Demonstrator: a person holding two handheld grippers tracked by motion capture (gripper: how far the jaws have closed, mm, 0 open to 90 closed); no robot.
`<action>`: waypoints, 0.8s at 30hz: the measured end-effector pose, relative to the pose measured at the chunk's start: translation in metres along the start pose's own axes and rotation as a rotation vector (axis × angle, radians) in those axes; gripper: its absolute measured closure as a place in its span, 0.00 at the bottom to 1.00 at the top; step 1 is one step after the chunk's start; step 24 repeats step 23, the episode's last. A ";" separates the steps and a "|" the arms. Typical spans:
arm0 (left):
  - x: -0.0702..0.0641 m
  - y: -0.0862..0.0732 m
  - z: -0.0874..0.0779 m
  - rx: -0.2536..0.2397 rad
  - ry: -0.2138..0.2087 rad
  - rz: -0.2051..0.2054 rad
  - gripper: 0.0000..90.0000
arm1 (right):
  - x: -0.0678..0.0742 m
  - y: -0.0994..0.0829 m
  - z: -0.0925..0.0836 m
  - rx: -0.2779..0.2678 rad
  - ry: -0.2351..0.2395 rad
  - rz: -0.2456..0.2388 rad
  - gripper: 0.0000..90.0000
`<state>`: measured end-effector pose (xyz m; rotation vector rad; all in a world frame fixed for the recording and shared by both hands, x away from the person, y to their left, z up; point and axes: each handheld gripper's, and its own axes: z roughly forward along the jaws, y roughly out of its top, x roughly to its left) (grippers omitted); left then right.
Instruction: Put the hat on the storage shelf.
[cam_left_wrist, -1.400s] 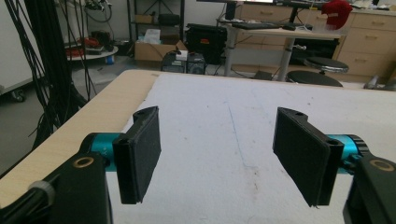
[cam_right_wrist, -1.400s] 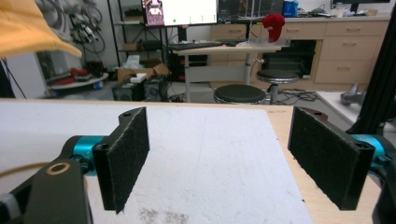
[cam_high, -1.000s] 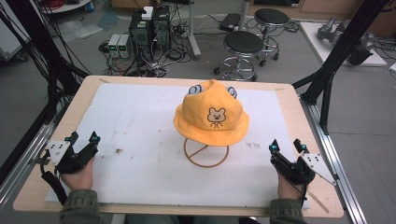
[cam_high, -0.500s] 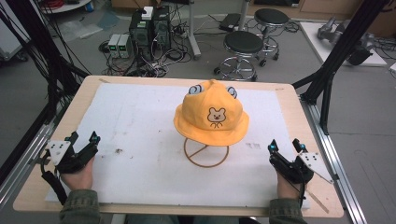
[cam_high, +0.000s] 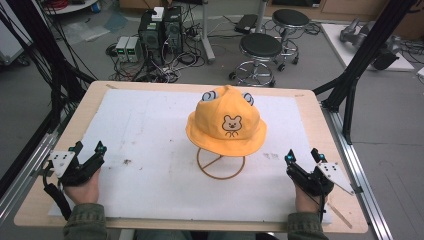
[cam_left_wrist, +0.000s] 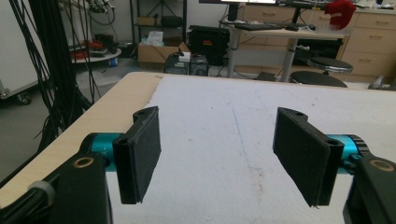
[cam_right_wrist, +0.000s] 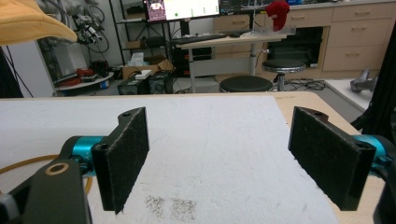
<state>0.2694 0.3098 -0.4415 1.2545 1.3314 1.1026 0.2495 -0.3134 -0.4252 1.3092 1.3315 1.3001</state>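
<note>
A yellow bucket hat (cam_high: 225, 121) with a bear face sits on a wire stand (cam_high: 220, 164) at the middle of the white-covered tabletop (cam_high: 150, 130). The left tongs (cam_high: 88, 149) and right tongs (cam_high: 302, 156) rest near the front corners, well apart from the hat. Both are spread wide, holding nothing.
</note>
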 end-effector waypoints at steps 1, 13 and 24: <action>0.000 0.000 0.000 -0.001 -0.001 -0.002 0.36 | 0.000 0.000 0.000 0.003 0.001 0.001 0.21; -0.001 0.000 0.001 0.003 -0.002 -0.002 0.36 | 0.000 -0.001 0.002 0.015 0.003 0.009 0.21; 0.001 -0.001 0.000 0.006 0.003 -0.004 0.36 | -0.001 -0.001 0.004 0.026 0.005 0.015 0.22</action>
